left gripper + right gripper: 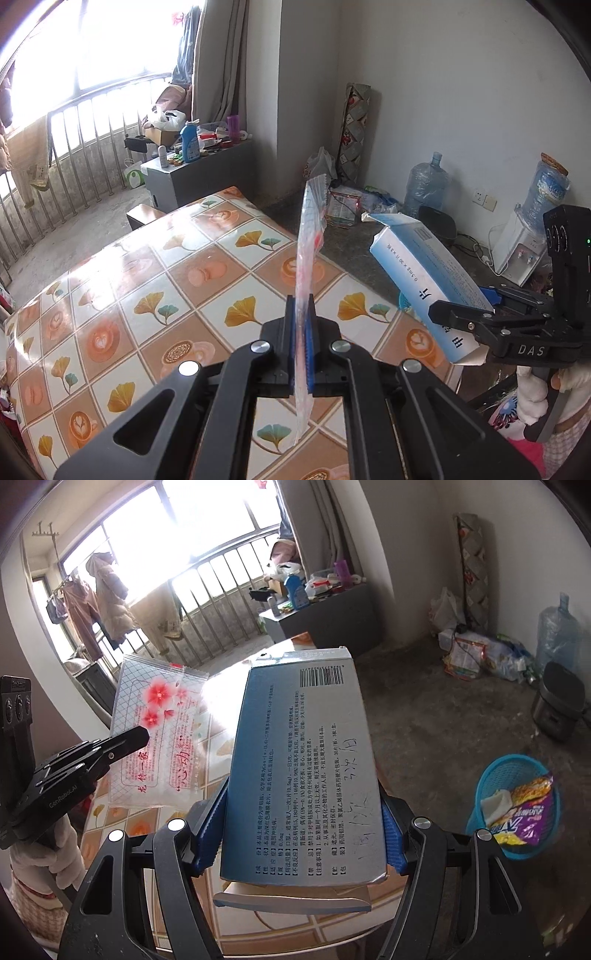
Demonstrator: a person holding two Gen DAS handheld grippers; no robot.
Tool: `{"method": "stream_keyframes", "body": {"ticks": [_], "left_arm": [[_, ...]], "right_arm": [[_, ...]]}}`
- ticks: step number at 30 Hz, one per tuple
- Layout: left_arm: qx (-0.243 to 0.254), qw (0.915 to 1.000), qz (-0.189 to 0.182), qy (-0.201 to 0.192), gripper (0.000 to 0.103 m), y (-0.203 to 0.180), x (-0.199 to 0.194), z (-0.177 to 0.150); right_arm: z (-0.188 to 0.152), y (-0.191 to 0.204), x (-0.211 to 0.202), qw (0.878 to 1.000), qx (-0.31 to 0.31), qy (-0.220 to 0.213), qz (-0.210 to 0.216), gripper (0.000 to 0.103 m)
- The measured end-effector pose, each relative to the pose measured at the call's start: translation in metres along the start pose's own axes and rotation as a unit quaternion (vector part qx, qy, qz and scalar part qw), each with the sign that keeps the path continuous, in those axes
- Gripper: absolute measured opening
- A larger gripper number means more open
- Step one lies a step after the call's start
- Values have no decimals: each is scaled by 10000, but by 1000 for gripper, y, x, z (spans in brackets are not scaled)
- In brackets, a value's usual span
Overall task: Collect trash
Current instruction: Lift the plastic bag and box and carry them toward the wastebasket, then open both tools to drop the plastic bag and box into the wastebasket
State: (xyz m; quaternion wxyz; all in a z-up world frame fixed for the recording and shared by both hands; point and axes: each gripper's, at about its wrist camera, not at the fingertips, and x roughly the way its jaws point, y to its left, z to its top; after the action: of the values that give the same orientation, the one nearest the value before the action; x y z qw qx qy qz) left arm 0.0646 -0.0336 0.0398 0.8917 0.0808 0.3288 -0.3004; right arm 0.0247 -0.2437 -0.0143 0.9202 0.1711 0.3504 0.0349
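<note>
Left wrist view shows the left gripper (301, 317) clenched on a thin plastic wrapper (312, 229), held edge-on above the table (155, 280) with its patterned cloth. The right gripper (299, 834) is grasping a blue medicine box (299, 760) across its width, one end flap hanging open below. Both pieces of trash are lifted clear of the table, so the picking-up step looks done and the carry to the bin is in hand. The blue wastebasket (480, 786) stands on the floor beside the table's right edge, already holding snack bags (524, 812). The next move likely calls for swinging each piece over the basket's rim before letting go — the light wrapper may drift. A rice cooker (557, 705) and a water jug (557, 631) stand well apart from the basket; nothing blocks the way.
</note>
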Motion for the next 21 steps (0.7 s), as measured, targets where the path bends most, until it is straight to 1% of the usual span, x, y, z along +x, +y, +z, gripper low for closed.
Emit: {"method": "stream_keyframes", "body": {"ticks": [3, 5, 8, 10, 12, 15, 18, 21], "left_arm": [[-26, 9990, -439, 32, 4, -13, 12, 21], [-96, 9964, -836, 128, 4, -23, 27, 36], [-153, 9897, -1374, 385, 4, -45, 58, 58], [-145, 9840, -1657, 637, 4, -65, 82, 70], [-109, 9777, -1890, 904, 4, -90, 111, 77], [-24, 9665, -2177, 1358, 4, -133, 154, 81], [127, 9576, -2243, 1806, 4, -177, 202, 79], [353, 9502, -2183, 2196, 4, -219, 248, 72]], "right_arm": [[13, -29, -28, 9983, 270, -386, -357, 66], [20, -58, -52, 9936, 583, -699, -664, 66], [23, -104, -86, 9806, 1151, -1067, -1177, 66], [19, -132, -100, 9706, 1522, -1154, -1466, 66], [13, -157, -104, 9629, 1834, -1087, -1657, 66], [0, -189, -90, 9538, 2238, -753, -1857, 66], [-13, -217, -64, 9424, 2592, -361, -2084, 66], [-24, -246, -39, 9322, 2860, -51, -2218, 66]]}}
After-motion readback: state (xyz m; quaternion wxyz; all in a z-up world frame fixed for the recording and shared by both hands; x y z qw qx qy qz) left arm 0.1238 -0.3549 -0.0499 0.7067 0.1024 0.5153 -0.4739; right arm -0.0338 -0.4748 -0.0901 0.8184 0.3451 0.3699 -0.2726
